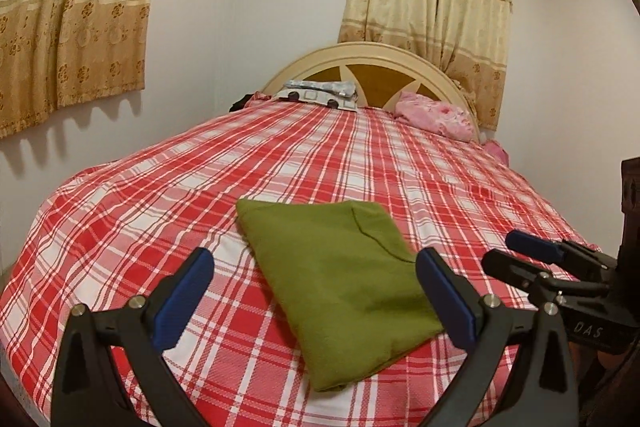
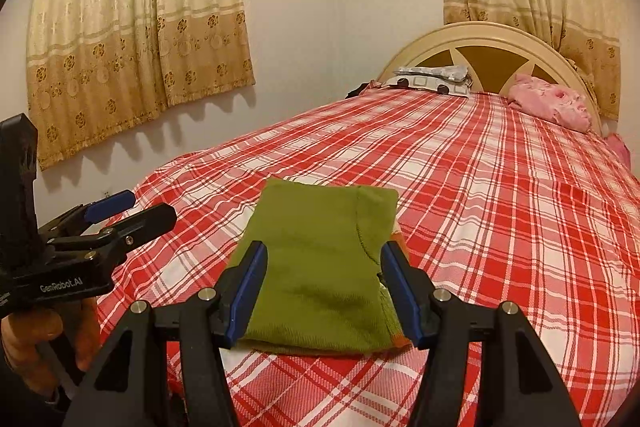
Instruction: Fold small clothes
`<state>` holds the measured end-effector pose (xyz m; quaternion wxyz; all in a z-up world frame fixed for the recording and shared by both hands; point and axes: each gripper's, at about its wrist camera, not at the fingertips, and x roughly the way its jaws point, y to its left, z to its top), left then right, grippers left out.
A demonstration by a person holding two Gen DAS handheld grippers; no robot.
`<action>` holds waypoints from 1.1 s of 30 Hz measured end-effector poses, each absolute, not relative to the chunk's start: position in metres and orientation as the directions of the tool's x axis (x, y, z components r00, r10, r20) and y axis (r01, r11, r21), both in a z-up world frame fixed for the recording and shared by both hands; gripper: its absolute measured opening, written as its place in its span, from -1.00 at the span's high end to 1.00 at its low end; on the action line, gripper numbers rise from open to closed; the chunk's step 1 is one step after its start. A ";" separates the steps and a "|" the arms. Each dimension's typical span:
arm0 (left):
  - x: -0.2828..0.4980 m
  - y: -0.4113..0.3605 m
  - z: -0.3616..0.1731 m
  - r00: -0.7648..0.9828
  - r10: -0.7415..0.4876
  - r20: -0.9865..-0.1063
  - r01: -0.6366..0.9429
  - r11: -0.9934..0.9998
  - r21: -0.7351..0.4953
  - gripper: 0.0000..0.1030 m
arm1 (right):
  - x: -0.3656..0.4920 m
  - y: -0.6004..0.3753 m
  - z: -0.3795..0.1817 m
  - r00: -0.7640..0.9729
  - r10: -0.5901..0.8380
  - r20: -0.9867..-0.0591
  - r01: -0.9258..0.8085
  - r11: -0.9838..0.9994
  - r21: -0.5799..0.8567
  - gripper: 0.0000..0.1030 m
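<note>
A small olive-green garment (image 1: 340,283) lies folded into a flat rectangle on the red and white plaid bedspread (image 1: 168,195), near the foot of the bed. It also shows in the right wrist view (image 2: 320,267). My left gripper (image 1: 316,291) is open and empty, raised over the garment's near left part. My right gripper (image 2: 324,291) is open and empty, its blue pads either side of the garment's near end. Each gripper shows in the other's view, the right (image 1: 516,255) and the left (image 2: 136,211), both open.
A curved cream headboard (image 1: 372,55) stands at the far end, with a patterned pillow (image 1: 320,95) and a crumpled pink cloth (image 1: 436,115) in front of it. Beige curtains (image 1: 68,19) hang on the walls. A dark wooden post (image 1: 630,211) is at the right edge.
</note>
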<state>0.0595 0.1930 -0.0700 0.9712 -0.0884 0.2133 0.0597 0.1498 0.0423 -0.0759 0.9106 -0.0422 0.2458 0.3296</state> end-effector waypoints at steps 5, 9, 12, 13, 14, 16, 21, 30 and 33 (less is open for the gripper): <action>0.055 0.188 -0.063 0.910 0.073 -0.408 -0.144 0.979 -0.145 -1.00 | 0.143 0.037 -0.071 0.673 0.577 -0.463 -0.619 0.782 0.076 -0.17; 0.053 0.184 -0.061 0.913 0.071 -0.401 -0.138 0.980 -0.140 -1.00 | 0.138 0.033 -0.064 0.683 0.578 -0.447 -0.616 0.784 0.071 -0.17; 0.052 0.183 -0.059 0.915 0.072 -0.398 -0.136 0.982 -0.135 -1.00 | 0.135 0.031 -0.061 0.688 0.576 -0.441 -0.614 0.786 0.068 -0.17; 0.052 0.182 -0.059 0.915 0.073 -0.397 -0.136 0.982 -0.134 -1.00 | 0.134 0.031 -0.061 0.689 0.576 -0.439 -0.614 0.786 0.068 -0.17; 0.052 0.182 -0.059 0.915 0.073 -0.397 -0.136 0.982 -0.133 -1.00 | 0.133 0.030 -0.060 0.690 0.576 -0.438 -0.614 0.787 0.068 -0.17; 0.052 0.182 -0.059 0.914 0.074 -0.398 -0.138 0.981 -0.136 -1.00 | 0.133 0.030 -0.060 0.690 0.577 -0.438 -0.613 0.787 0.069 -0.17; 0.051 0.182 -0.059 0.913 0.075 -0.402 -0.139 0.981 -0.134 -1.00 | 0.134 0.030 -0.060 0.687 0.577 -0.442 -0.614 0.786 0.073 -0.17; 0.051 0.177 -0.057 0.910 0.089 -0.406 -0.138 0.986 -0.094 -1.00 | 0.132 0.032 -0.057 0.698 0.579 -0.421 -0.611 0.788 0.073 -0.18; 0.051 0.174 -0.056 0.910 0.094 -0.404 -0.134 0.988 -0.071 -1.00 | 0.131 0.030 -0.054 0.705 0.580 -0.408 -0.607 0.791 0.074 -0.18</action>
